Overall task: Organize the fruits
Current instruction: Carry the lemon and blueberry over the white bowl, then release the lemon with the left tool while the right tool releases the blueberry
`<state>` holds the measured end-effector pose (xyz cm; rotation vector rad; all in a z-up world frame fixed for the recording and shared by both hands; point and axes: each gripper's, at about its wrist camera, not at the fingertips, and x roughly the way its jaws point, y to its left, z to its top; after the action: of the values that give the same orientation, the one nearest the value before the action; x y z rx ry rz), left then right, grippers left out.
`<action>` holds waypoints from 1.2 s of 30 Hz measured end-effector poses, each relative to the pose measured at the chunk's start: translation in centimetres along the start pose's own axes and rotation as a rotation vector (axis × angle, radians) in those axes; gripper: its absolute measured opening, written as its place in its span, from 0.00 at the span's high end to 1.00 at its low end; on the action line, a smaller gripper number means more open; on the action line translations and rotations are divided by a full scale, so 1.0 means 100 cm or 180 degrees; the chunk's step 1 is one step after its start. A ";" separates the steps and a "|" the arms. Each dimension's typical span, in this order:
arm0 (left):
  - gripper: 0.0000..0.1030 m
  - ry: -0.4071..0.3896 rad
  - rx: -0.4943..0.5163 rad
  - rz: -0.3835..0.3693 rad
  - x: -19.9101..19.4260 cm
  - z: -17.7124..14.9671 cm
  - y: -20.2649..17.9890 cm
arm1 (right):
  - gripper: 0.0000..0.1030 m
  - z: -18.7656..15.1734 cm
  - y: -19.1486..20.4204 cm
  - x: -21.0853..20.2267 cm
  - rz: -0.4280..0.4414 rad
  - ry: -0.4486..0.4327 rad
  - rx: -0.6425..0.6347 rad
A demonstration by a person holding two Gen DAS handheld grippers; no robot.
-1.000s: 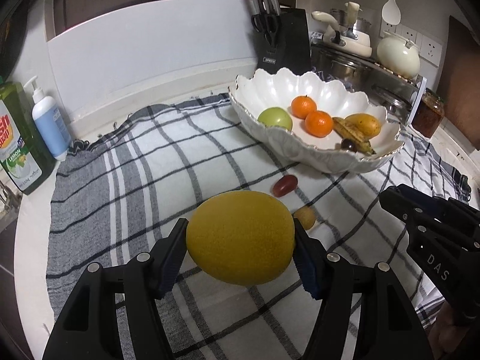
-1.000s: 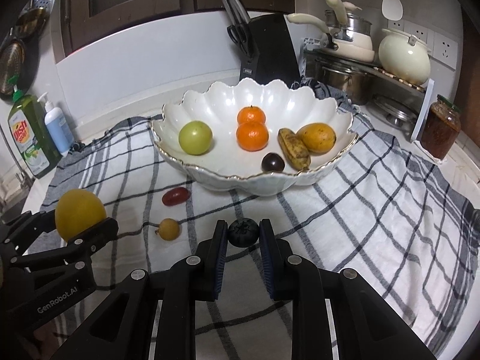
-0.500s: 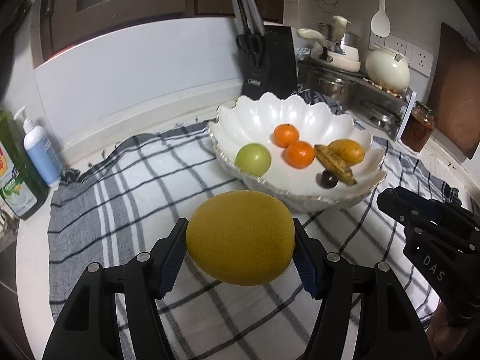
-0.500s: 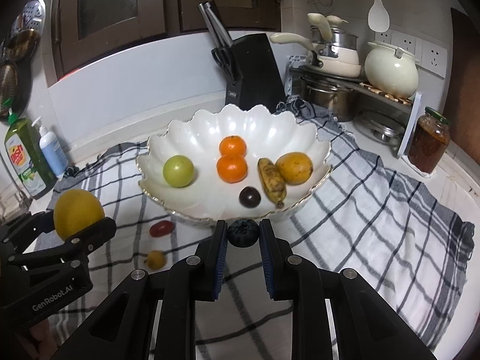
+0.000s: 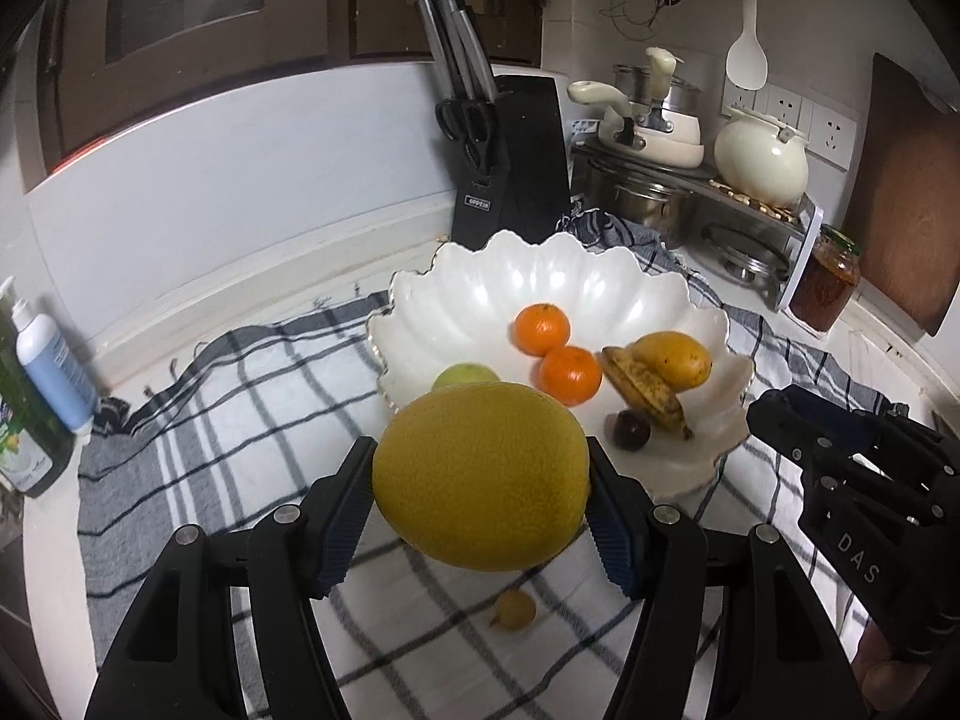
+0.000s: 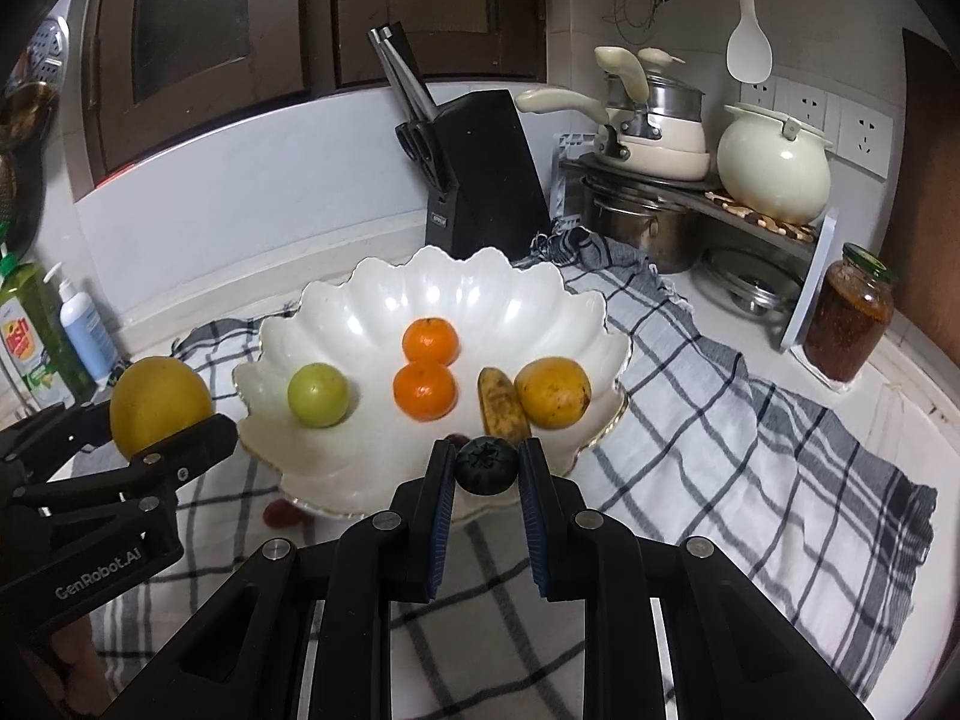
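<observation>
My left gripper [image 5: 480, 480] is shut on a large yellow citrus fruit [image 5: 480, 474], held above the cloth at the near left rim of the white scalloped bowl [image 5: 540, 282]. The same fruit shows at the left in the right wrist view [image 6: 159, 405]. My right gripper [image 6: 486, 465] is shut on a dark blueberry [image 6: 486, 465], held over the bowl's [image 6: 468, 294] near rim. The bowl holds two tangerines [image 6: 426, 390], a green fruit [image 6: 318, 394], a banana [image 6: 501, 414], a yellow mango [image 6: 553, 391] and a dark plum [image 5: 629, 429].
A small yellow fruit [image 5: 515, 609] and a red grape [image 6: 282, 514] lie on the checked cloth [image 6: 720, 420] before the bowl. A knife block [image 6: 480, 180], pots on a rack [image 6: 660, 138], a jar [image 6: 849, 324] and soap bottles [image 6: 36, 336] stand at the back.
Both grippers have risen and moved forward toward the bowl with their fruit. The citrus is now at the bowl's left rim and the blueberry over its near rim.
</observation>
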<state>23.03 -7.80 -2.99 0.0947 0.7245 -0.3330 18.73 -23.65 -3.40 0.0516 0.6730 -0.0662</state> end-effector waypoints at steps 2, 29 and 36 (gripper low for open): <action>0.37 0.0001 0.0006 -0.0010 0.004 0.005 -0.001 | 0.78 0.000 0.000 0.000 -0.0003 0.0000 0.0001; 0.37 0.0208 0.0028 -0.0077 0.060 0.020 -0.011 | 0.78 0.020 -0.013 0.061 0.0186 0.0250 0.0066; 0.36 0.0259 0.0045 -0.0072 0.061 0.020 -0.010 | 0.72 0.022 -0.013 0.063 0.0184 0.0246 0.0073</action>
<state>28.28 -10.75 -5.52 0.1139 0.8044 -0.3575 24.90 -25.39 -5.64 0.0959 0.7477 -0.0162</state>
